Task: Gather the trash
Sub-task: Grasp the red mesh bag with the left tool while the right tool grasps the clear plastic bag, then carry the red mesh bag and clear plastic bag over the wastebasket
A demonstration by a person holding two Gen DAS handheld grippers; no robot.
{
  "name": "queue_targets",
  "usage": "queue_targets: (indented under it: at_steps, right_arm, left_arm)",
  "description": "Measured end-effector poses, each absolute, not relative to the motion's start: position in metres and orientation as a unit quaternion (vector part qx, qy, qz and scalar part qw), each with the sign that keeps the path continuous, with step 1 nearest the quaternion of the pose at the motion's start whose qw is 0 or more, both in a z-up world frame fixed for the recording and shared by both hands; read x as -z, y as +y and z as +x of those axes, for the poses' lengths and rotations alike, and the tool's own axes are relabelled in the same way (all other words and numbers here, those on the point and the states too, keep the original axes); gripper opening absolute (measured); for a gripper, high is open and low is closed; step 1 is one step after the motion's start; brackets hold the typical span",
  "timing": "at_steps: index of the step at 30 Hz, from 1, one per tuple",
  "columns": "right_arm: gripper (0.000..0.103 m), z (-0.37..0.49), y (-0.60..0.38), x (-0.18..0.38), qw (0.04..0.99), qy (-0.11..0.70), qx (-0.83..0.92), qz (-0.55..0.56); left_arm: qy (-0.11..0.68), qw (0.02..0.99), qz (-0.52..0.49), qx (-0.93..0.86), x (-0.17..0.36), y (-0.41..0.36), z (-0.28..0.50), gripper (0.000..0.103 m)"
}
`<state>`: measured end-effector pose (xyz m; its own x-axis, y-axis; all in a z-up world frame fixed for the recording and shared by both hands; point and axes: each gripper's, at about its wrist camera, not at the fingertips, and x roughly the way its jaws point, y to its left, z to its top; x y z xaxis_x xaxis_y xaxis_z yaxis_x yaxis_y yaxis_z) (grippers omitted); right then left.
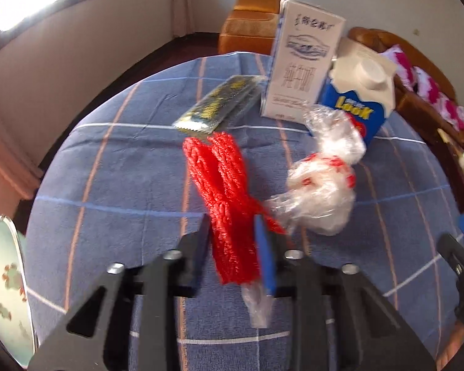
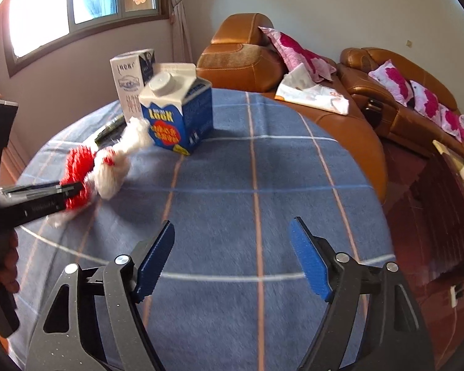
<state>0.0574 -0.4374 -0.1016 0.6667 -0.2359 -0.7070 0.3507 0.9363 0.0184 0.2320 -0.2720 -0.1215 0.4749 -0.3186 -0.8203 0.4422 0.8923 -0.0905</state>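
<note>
My left gripper (image 1: 235,241) is clenched on the red mesh netting (image 1: 222,191), its two jaws pinched onto the near part of that netting, with a strip of clear film trailing out below the pads. The netting lies stretched across the blue checked tablecloth (image 1: 108,170), running from my jaws toward the far side of the table. Just right of it, and touching it at the near end, sits a crumpled clear plastic wrapper with red print (image 1: 321,185). Beyond the netting, a flat dark sachet with yellow print (image 1: 219,102) lies on the cloth. To its right a tall white carton (image 1: 303,58) stands upright, and beside that a shorter blue carton marked "Look" with a white cap (image 1: 358,99), partly behind the upper part of the wrapper. A patterned plate (image 1: 6,284) shows at the near left edge. My right gripper (image 2: 232,253) is released, its blue pads spread wide over bare cloth with nothing between them, well apart from the trash. From the right wrist view the left gripper comes in from the left, and the netting and wrapper look blurred. A brown leather sofa (image 2: 340,114) with pink floral cushions (image 2: 297,52) stands beyond the table on the right.
</note>
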Motion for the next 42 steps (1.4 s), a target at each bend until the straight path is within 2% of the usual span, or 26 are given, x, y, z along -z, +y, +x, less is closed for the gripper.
queue_targets:
  at_steps: [4, 8, 15, 18, 19, 20, 25, 34, 42]
  right_arm:
    - [0.074, 0.084, -0.431, 0.094, 0.915, 0.367, 0.134, 0.098]
    - [0.074, 0.111, -0.414, 0.090, 0.918, 0.364, 0.093, 0.131]
    - [0.073, 0.161, -0.382, 0.116, 0.886, 0.407, 0.031, 0.219]
    - [0.061, 0.175, -0.374, 0.128, 0.874, 0.417, 0.017, 0.248]
    - [0.047, 0.179, -0.373, 0.130, 0.872, 0.418, 0.009, 0.256]
    - [0.038, 0.181, -0.371, 0.130, 0.870, 0.418, -0.002, 0.260]
    - [0.032, 0.176, -0.366, 0.116, 0.885, 0.424, -0.001, 0.191]
    - [0.031, 0.118, -0.392, 0.091, 0.903, 0.421, 0.085, 0.002]
    - [0.031, 0.061, -0.382, 0.086, 0.905, 0.415, 0.087, -0.029]
  left_arm:
    - [0.460, 0.856, 0.043, 0.230, 0.108, -0.248, 0.237, 0.024]
    - [0.448, 0.865, 0.072, 0.214, 0.104, -0.233, 0.240, 0.024]
    - [0.467, 0.857, 0.071, 0.205, 0.121, -0.218, 0.251, 0.025]
    - [0.469, 0.856, 0.068, 0.209, 0.122, -0.215, 0.256, 0.026]
    - [0.470, 0.855, 0.067, 0.209, 0.122, -0.214, 0.258, 0.026]
    - [0.470, 0.855, 0.070, 0.209, 0.123, -0.212, 0.259, 0.026]
    - [0.468, 0.855, 0.077, 0.210, 0.123, -0.201, 0.260, 0.025]
    - [0.439, 0.863, 0.116, 0.222, 0.104, -0.199, 0.227, 0.021]
    - [0.430, 0.862, 0.109, 0.245, 0.085, -0.175, 0.176, 0.018]
